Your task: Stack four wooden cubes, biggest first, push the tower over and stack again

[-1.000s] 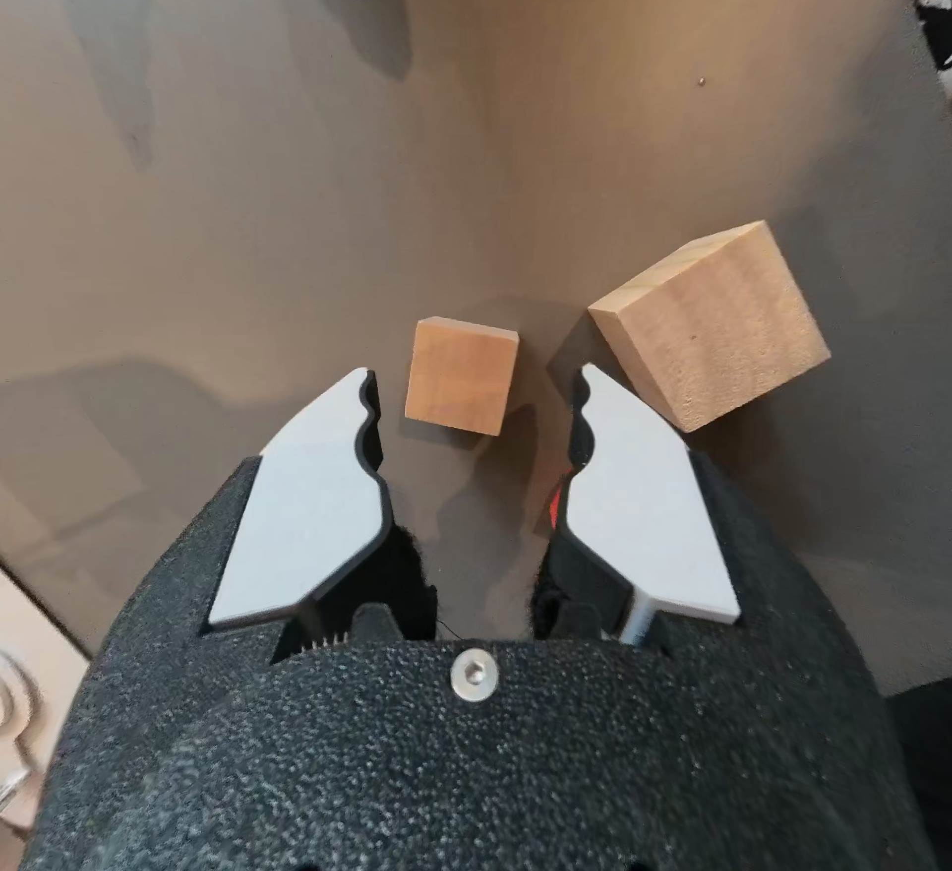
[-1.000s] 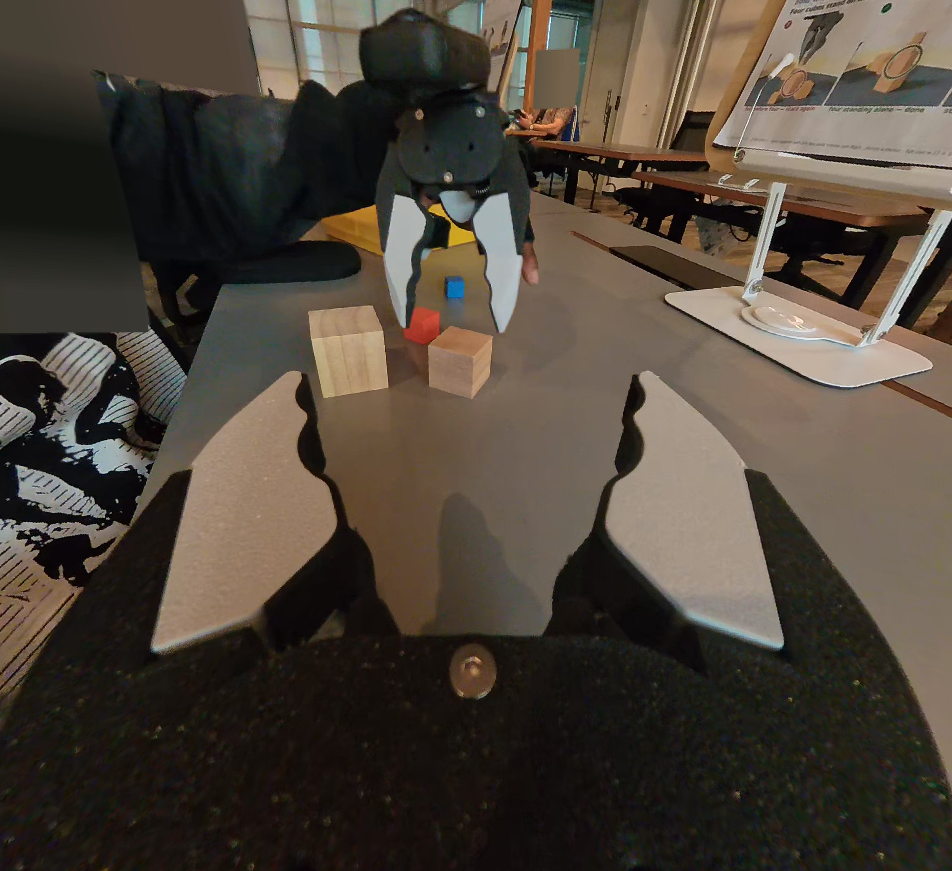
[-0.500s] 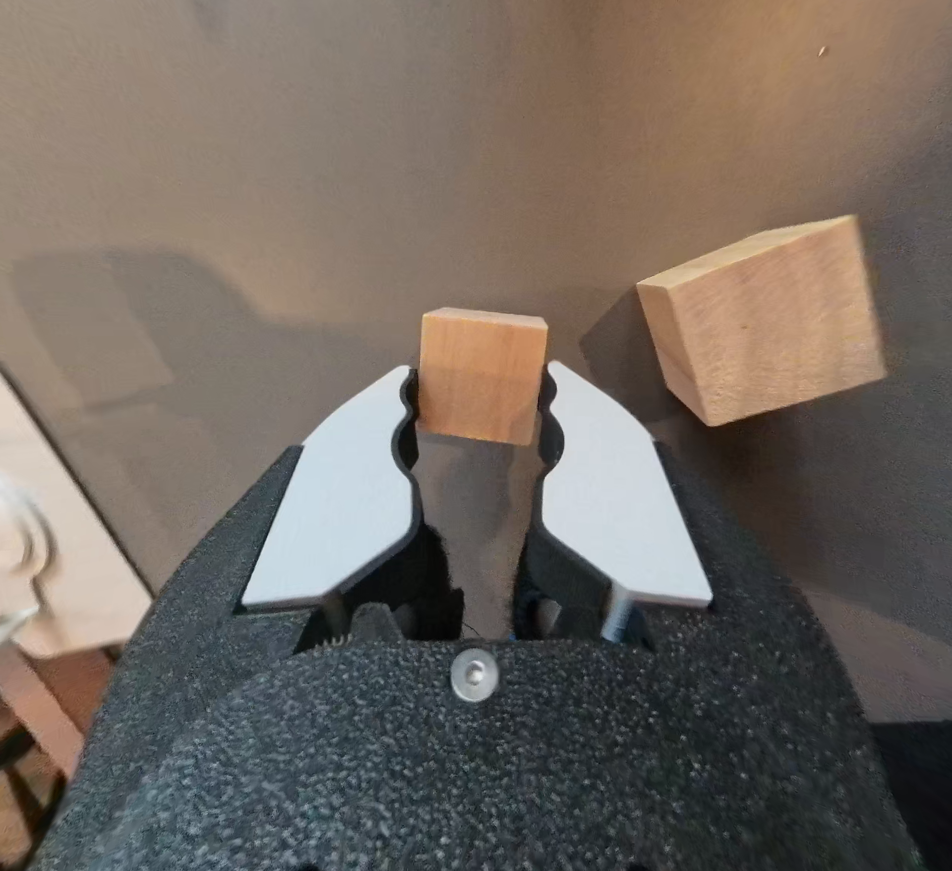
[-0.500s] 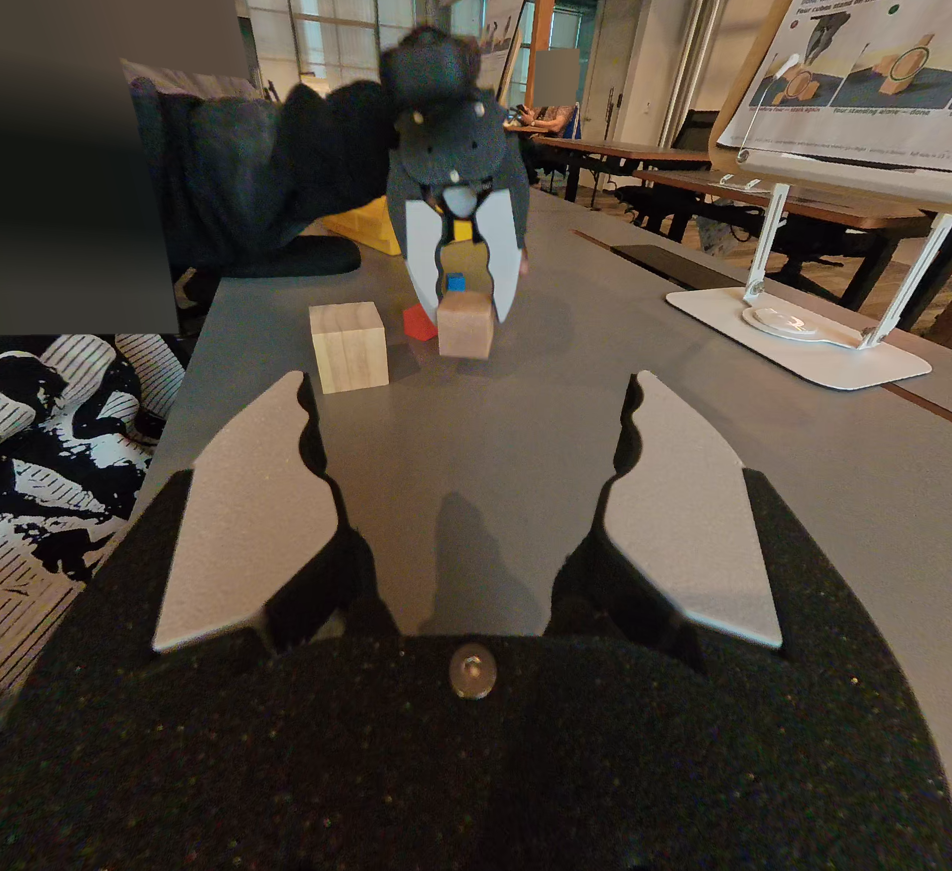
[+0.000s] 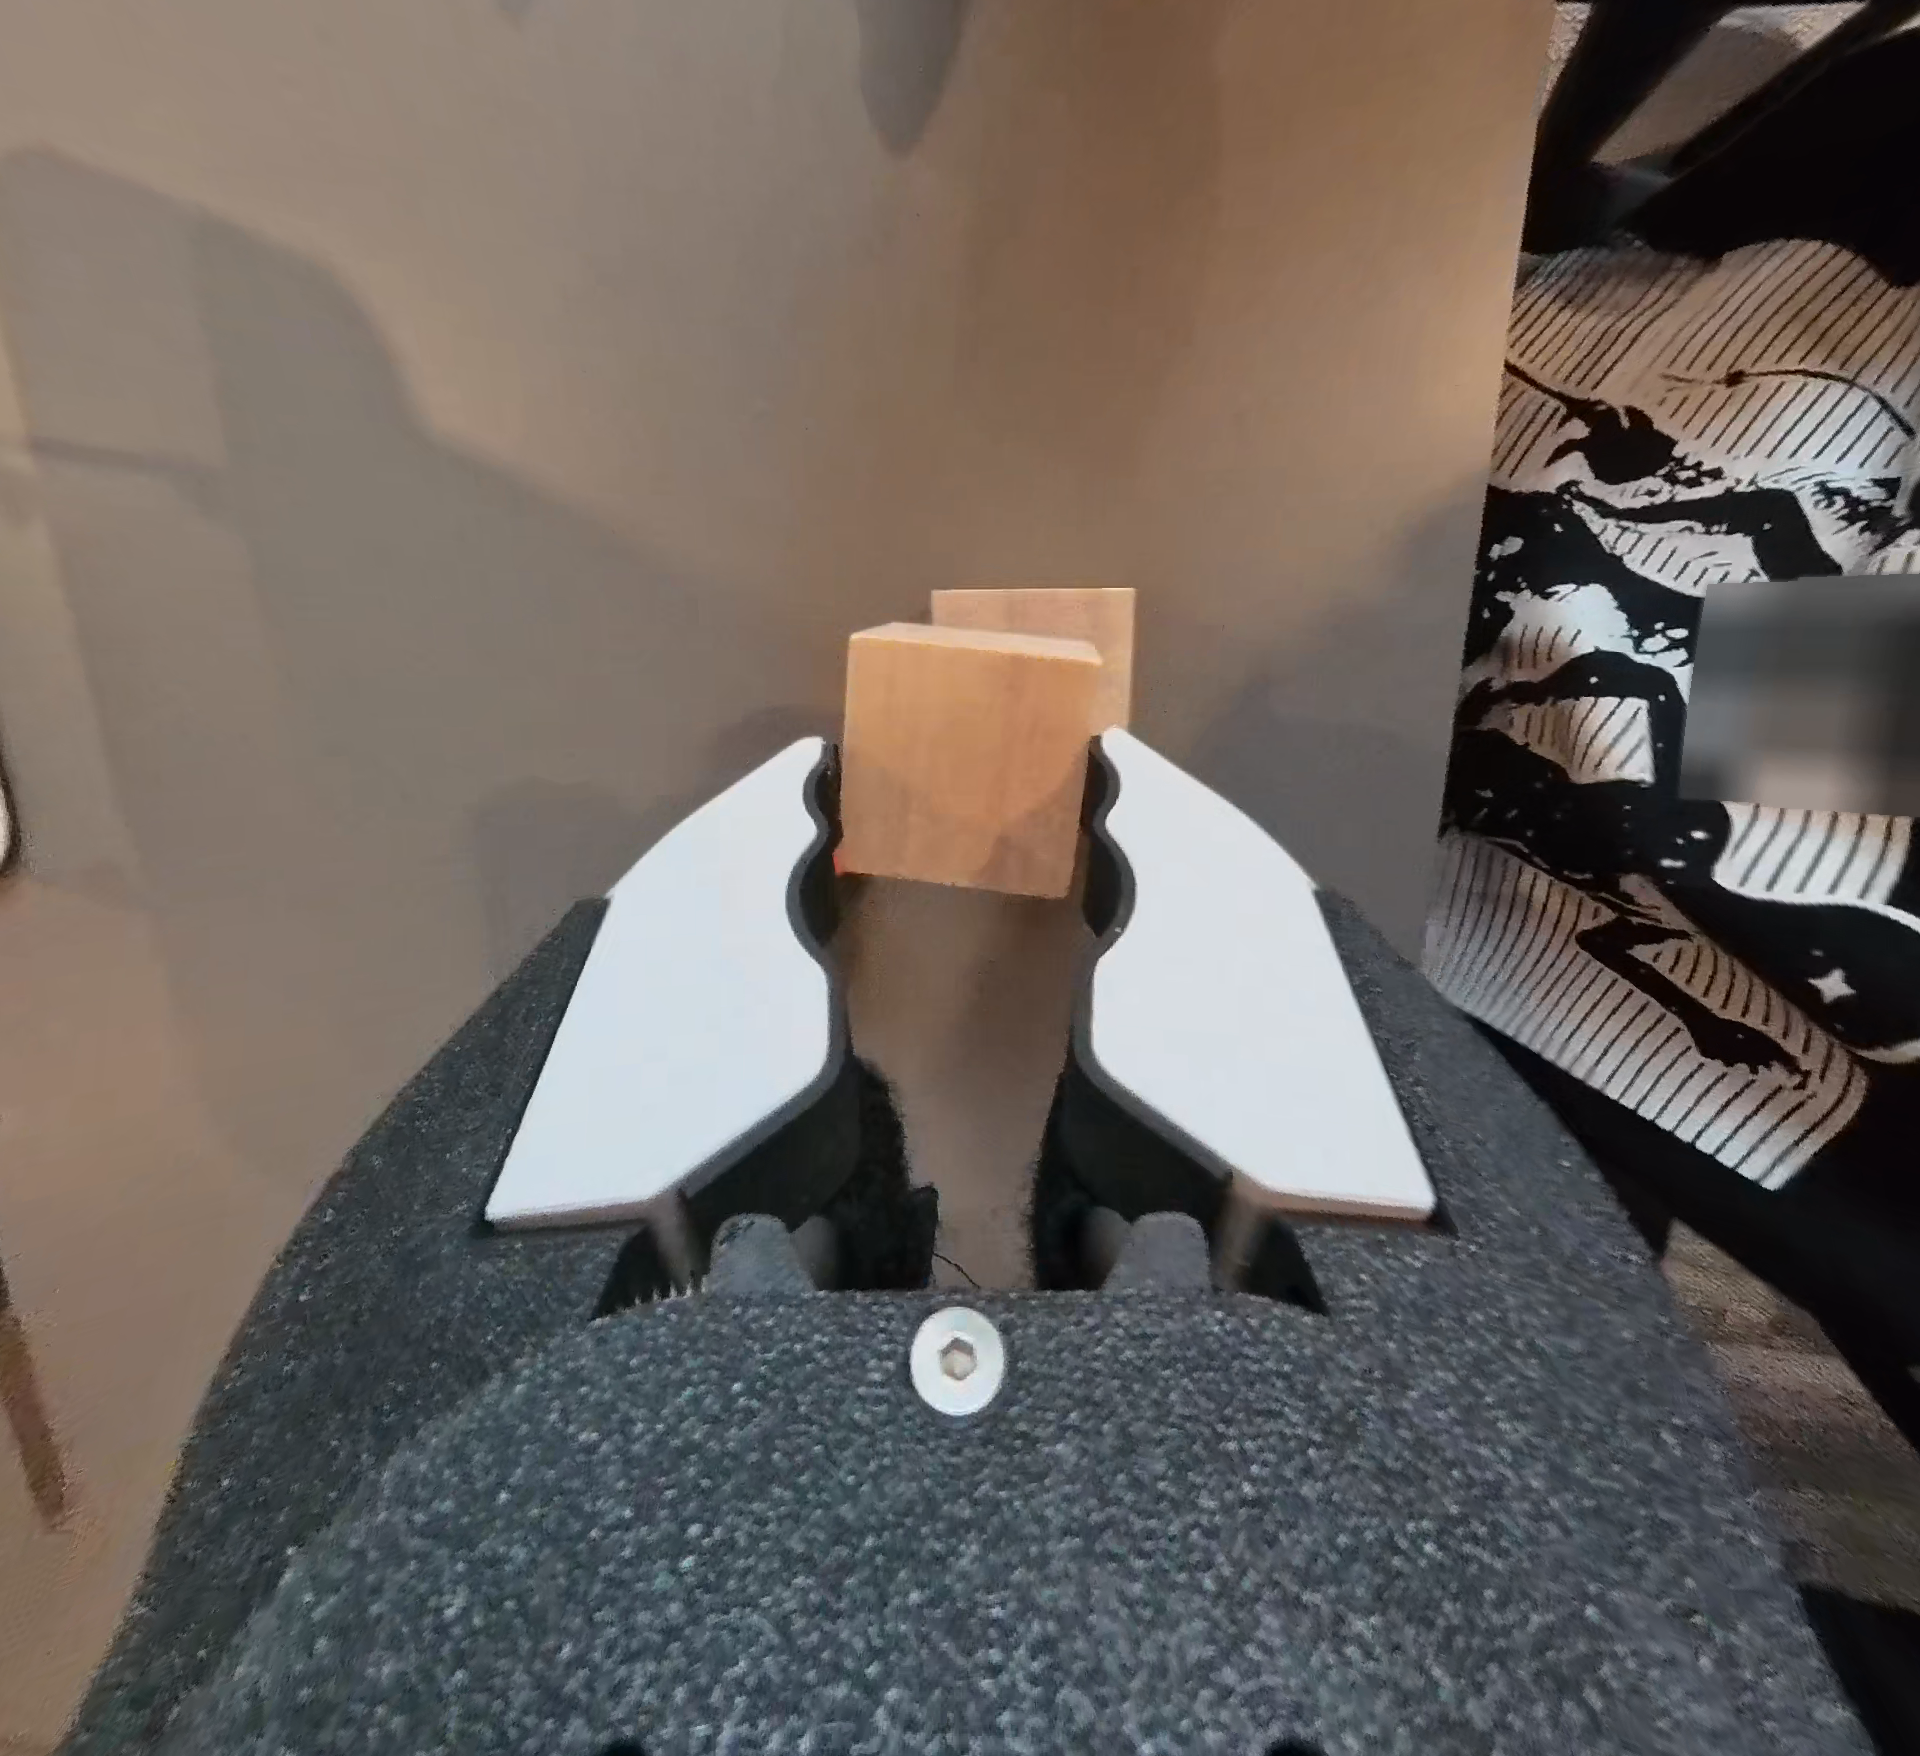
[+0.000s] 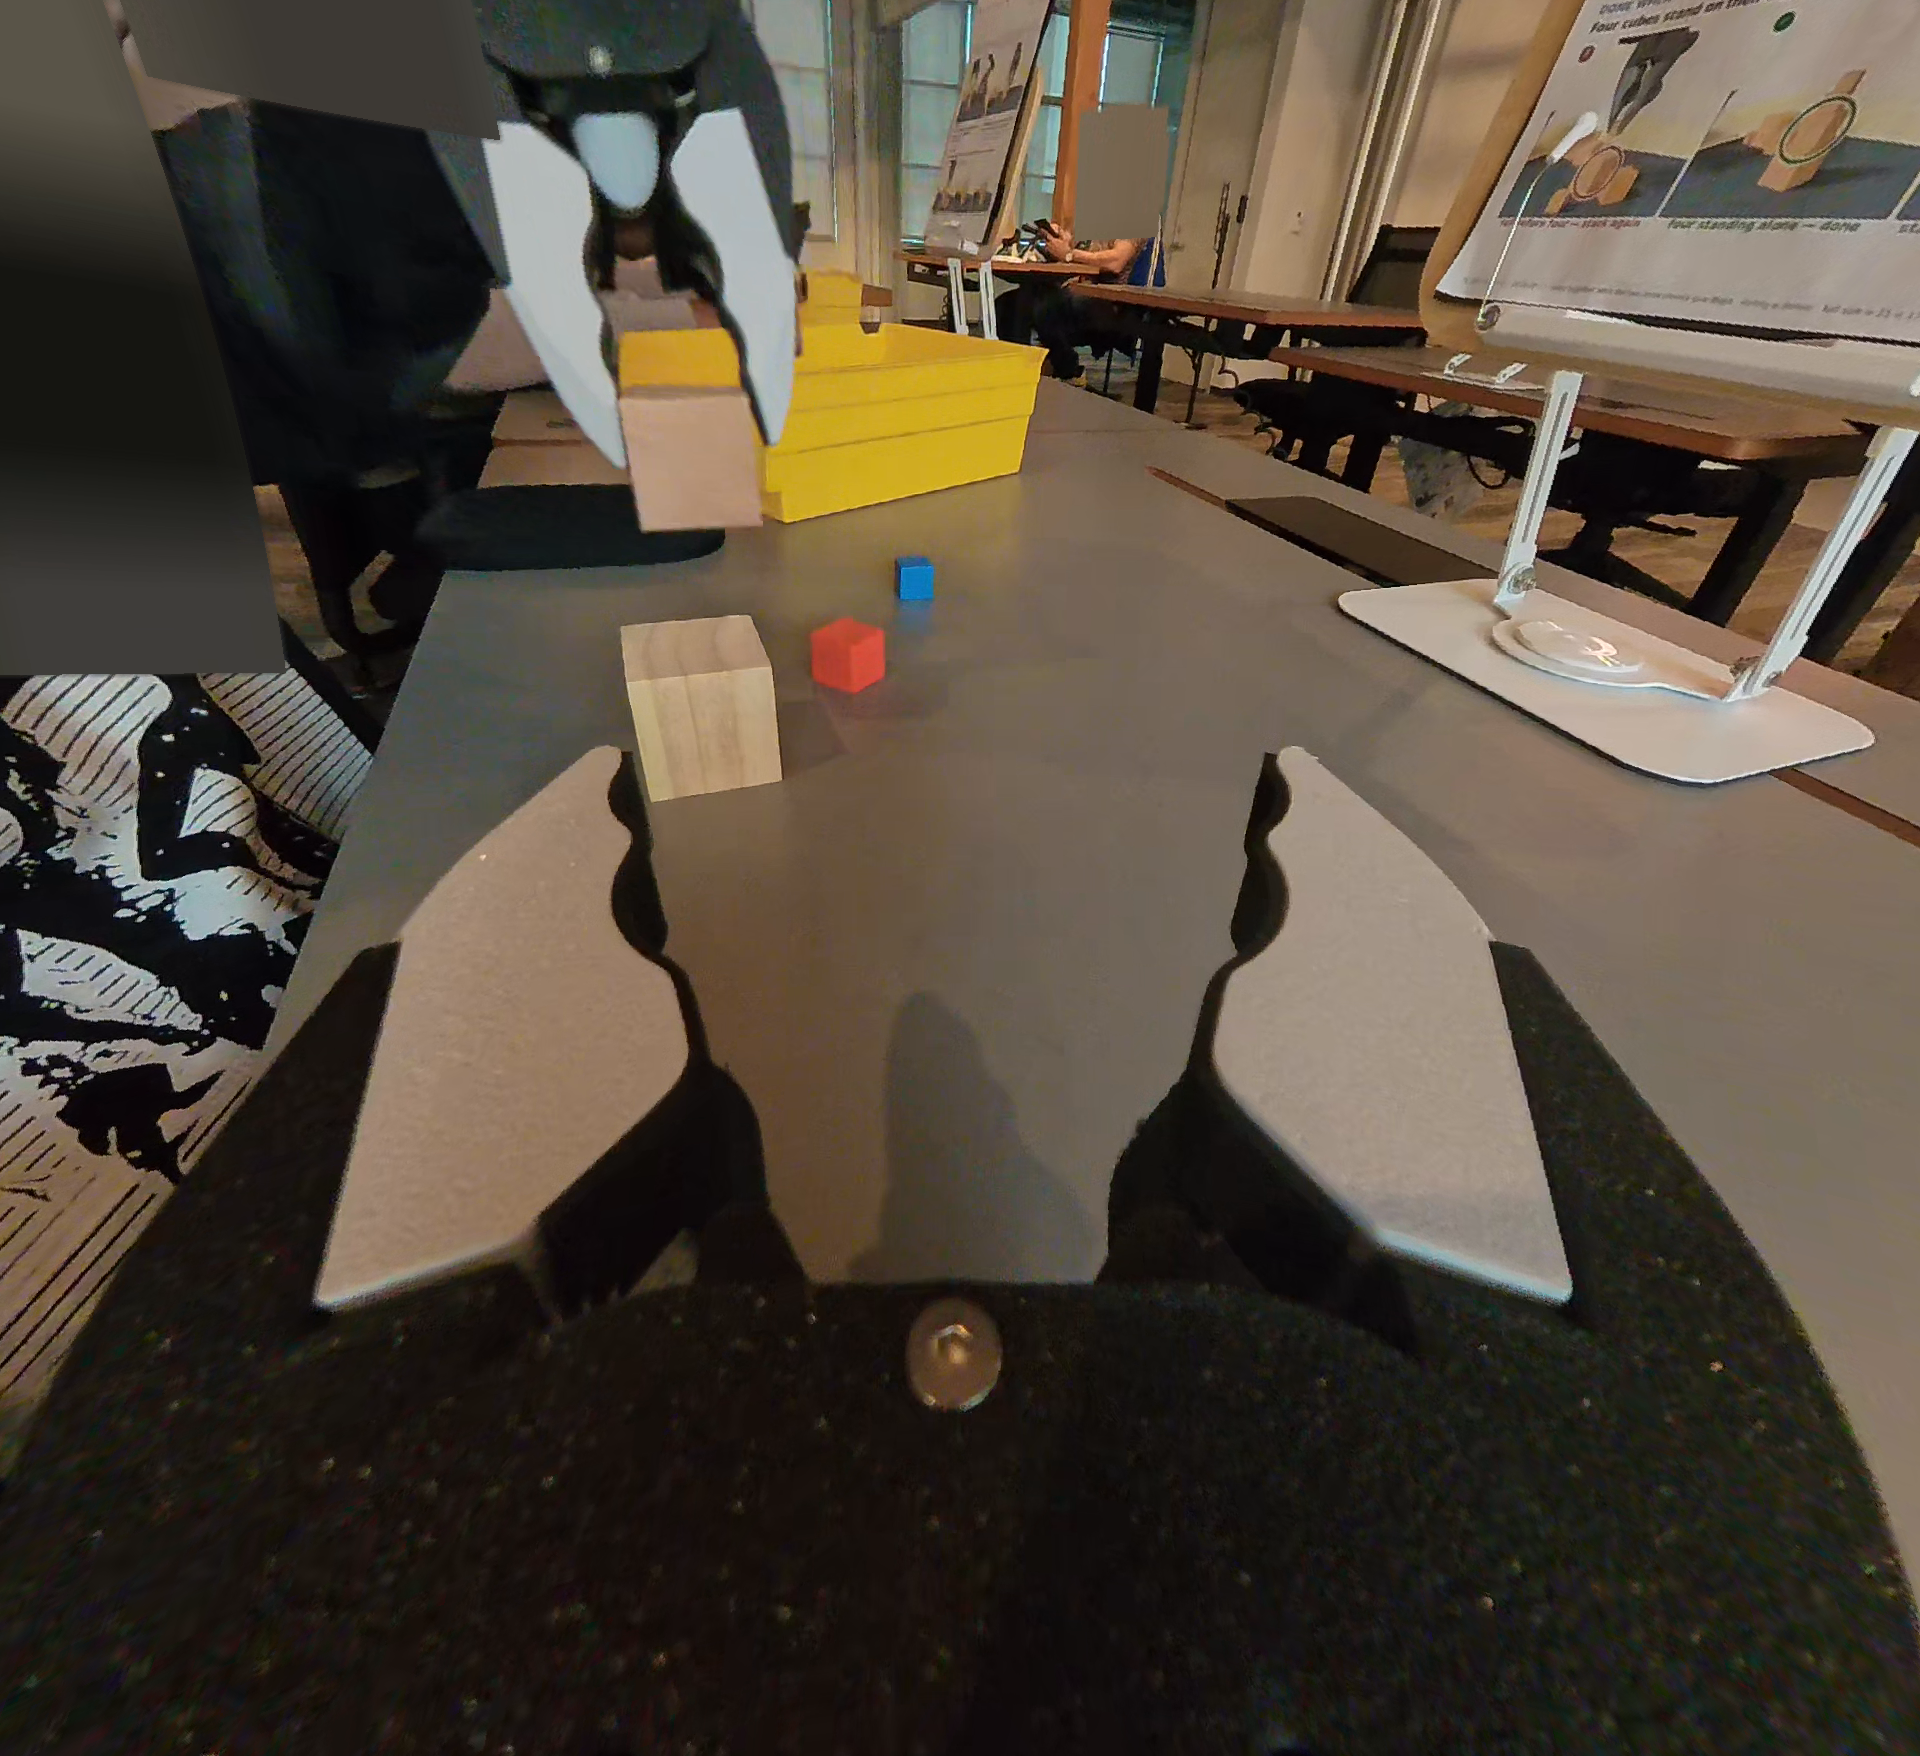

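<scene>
The left gripper (image 5: 961, 807) is clamped on the medium light-brown wooden cube (image 5: 966, 771), held in the air above the grey table (image 6: 1039, 823). The large pale wooden cube (image 6: 701, 704) sits below, apparently almost beneath it. Second placement is in hand: lower squarely, then release. The right gripper (image 6: 940, 865) hangs open and empty. The small red cube (image 6: 847, 654) and smaller blue cube (image 6: 914, 578) wait nearby.
</scene>
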Tool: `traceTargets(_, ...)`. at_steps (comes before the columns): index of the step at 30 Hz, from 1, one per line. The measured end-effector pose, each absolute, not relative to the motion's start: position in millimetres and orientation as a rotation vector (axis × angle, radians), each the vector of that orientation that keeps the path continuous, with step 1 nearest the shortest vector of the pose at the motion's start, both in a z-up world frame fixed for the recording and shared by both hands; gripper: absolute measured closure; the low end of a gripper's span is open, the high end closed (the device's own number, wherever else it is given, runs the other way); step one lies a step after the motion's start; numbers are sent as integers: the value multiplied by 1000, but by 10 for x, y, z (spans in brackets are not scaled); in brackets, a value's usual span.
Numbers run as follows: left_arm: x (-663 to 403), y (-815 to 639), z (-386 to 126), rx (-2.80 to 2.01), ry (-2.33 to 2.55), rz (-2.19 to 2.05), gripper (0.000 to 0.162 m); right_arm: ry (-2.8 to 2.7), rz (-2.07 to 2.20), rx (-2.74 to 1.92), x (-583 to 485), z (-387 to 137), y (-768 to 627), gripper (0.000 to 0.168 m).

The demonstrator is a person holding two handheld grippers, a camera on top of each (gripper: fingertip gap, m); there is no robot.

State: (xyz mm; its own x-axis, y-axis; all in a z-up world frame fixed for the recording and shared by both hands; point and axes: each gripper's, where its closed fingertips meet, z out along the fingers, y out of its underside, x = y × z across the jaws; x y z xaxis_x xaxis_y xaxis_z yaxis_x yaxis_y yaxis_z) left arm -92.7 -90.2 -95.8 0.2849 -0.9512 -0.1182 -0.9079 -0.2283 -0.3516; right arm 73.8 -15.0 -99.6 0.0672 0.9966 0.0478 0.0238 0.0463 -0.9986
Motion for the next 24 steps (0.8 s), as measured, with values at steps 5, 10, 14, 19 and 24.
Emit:
traceTargets(5, -905, -963, -1178, -2277, 1614, -216, 118, -1189, 1114, -1221, 744, -989, -145, 60)
traceTargets(10, -889, -994, -1356, -2315, 1583, -240, 118, -1188, 1117, -1222, 744, -989, -143, 60)
traceTargets(14, -886, -987, -1420, -2321, 1592, -209, 118, -1194, 1115, -1222, 741, -994, -148, 60)
traceTargets(19, -873, -950, -1422, -2326, 1595, -196, 118, -1194, 1114, -1220, 742, -992, -149, 60)
traceTargets(24, -863, -961, -1429, -2336, 1594, -177, 117, -1195, 1116, -1220, 742, -993, -150, 60)
